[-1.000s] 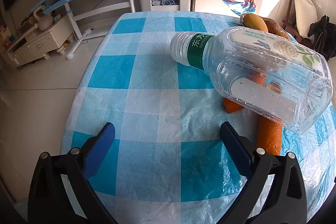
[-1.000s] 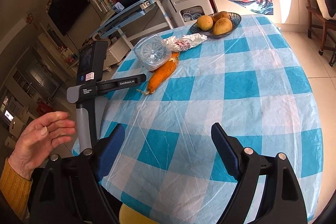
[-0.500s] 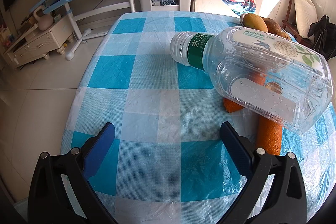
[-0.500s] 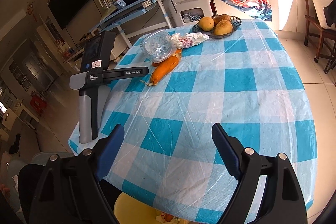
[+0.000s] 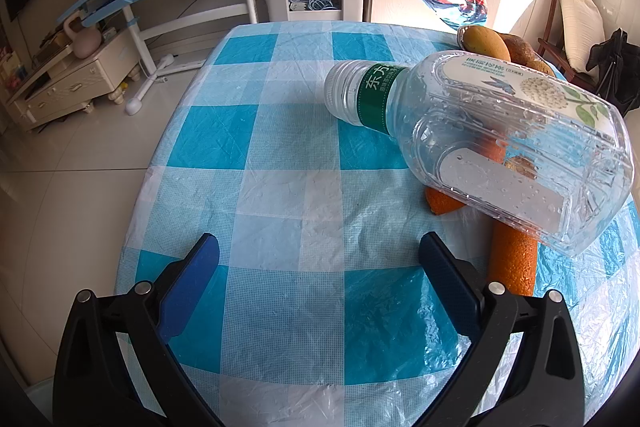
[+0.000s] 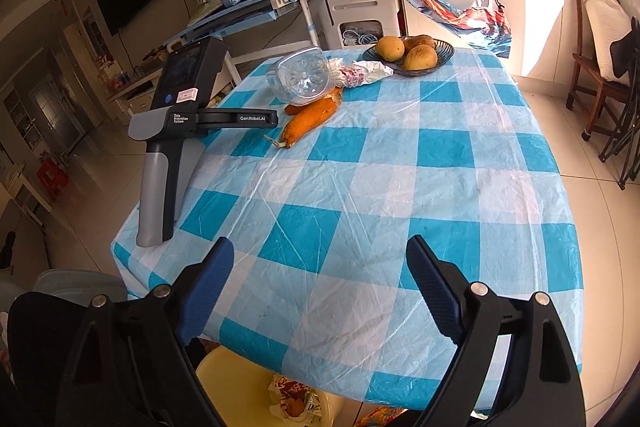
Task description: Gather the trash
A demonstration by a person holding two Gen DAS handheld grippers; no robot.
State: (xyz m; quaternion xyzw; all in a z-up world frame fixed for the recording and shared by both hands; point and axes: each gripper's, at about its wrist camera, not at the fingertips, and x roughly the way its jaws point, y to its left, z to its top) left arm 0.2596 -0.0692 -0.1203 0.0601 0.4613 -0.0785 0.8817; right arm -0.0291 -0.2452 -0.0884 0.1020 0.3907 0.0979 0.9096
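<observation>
The left gripper (image 5: 319, 259) stands on the table (image 6: 400, 179) with fingers spread, holding nothing; the right gripper (image 6: 320, 267) hovers over the near edge, equally wide and empty. An empty bottle (image 5: 500, 143) lies on its side across orange peels (image 5: 514, 259), beside a crumpled wrapper (image 6: 360, 73) and a fruit bowl (image 6: 444, 53).

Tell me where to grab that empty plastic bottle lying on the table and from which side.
Grip the bottle at its narrow neck, over the green band just behind the cap. It lies on its side, propped on the carrots, neck pointing at the open tablecloth. Probably come from that free side with the left hand-held gripper; the wide body looks too broad.
</observation>
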